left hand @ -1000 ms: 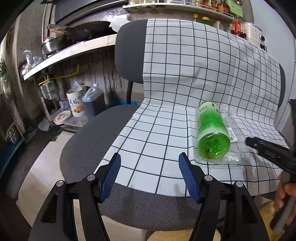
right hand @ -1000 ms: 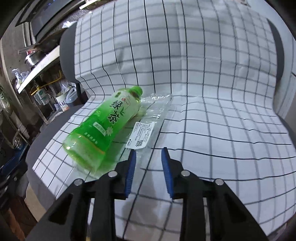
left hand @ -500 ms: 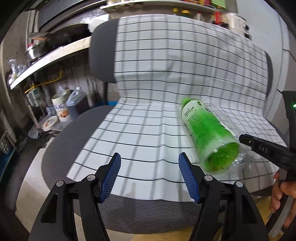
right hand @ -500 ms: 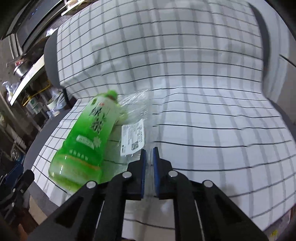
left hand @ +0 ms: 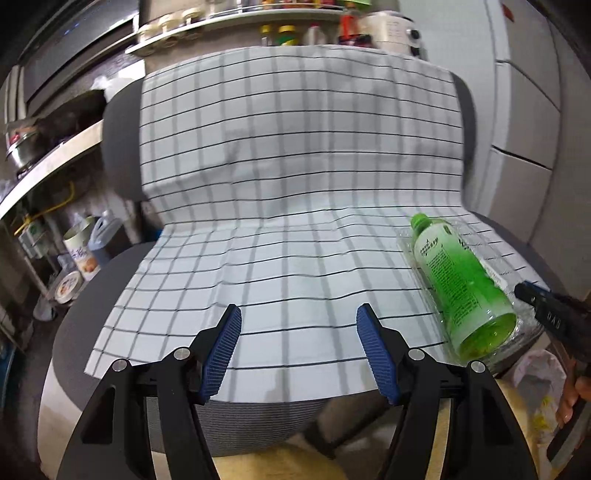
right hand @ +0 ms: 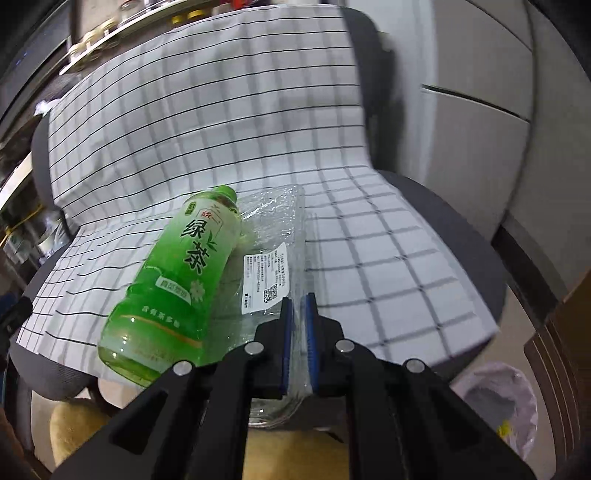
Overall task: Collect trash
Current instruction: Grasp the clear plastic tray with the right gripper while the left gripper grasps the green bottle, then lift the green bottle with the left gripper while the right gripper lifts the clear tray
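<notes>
On the chair seat, the right gripper point(right hand: 298, 325) is pinched on the clear plastic tray point(right hand: 275, 236) with the green bottle point(right hand: 177, 280) on it.

Up close, its two blue pads point(right hand: 286, 343) are nearly together, with the thin near edge of the tray squeezed between them. The tray's near end sticks out past the front edge of the seat. The green bottle lies on its side on the tray, cap pointing to the chair back, next to a white label point(right hand: 266, 278). The left gripper point(left hand: 298, 350) is wide apart and holds nothing, over the front of the checked cloth point(left hand: 280, 266), left of the bottle. The cloth covers the grey chair point(left hand: 92, 295) seat and back. Low on the right is what looks like a bag-lined bin point(right hand: 502, 402), but it is blurry. Far back are kitchen shelves point(left hand: 229, 22) with jars.
</notes>
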Motion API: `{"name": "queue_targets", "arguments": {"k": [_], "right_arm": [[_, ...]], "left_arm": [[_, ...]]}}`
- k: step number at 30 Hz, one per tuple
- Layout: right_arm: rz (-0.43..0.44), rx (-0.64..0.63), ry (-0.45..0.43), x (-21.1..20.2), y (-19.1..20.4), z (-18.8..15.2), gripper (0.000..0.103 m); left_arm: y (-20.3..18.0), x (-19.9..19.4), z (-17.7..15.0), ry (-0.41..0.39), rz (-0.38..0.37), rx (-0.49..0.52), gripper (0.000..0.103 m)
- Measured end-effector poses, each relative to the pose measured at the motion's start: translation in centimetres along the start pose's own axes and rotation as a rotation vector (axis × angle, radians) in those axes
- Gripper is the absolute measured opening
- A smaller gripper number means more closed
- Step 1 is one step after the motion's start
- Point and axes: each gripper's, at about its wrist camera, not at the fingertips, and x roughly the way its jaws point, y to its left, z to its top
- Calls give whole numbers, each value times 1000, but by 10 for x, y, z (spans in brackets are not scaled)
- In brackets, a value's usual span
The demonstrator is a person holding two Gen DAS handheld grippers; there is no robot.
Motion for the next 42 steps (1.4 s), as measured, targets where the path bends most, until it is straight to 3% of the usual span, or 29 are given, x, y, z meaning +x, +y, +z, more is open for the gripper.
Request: {"name": "queue_targets", "arguments": {"k": [4, 6, 8, 14, 22, 26, 29, 37, 42], "right_arm": [[42, 17, 10, 2, -13, -2, 11], [64, 19, -11, -4, -17, 0, 27], [72, 11, -45, -14, -18, 2, 31], [30, -32, -138, -41, -34, 11, 33], [-40, -9, -194, -58, -76, 10, 36], [-56, 28, -201, -60, -96, 7, 41], [-68, 50, -200, -60, -109, 4, 44], [-68, 86, -186, -58, -124, -6, 48], [-65, 79, -182, -62, -122, -9, 49]], "left_arm": [[-23, 1, 7, 10, -35, 17, 66], [-33, 1, 9, 15, -38, 31, 66], [-43, -1, 13, 12, -37, 54, 66], [-81, 2, 29, 17, -100, 92, 67], [-139, 24, 48, 75, -232, 77, 77], [-166, 42, 53, 118, -249, 93, 77], [-184, 60, 51, 170, -231, 108, 77], [-206, 96, 47, 281, -80, 161, 75], [-201, 109, 49, 298, -36, 161, 59]]}}
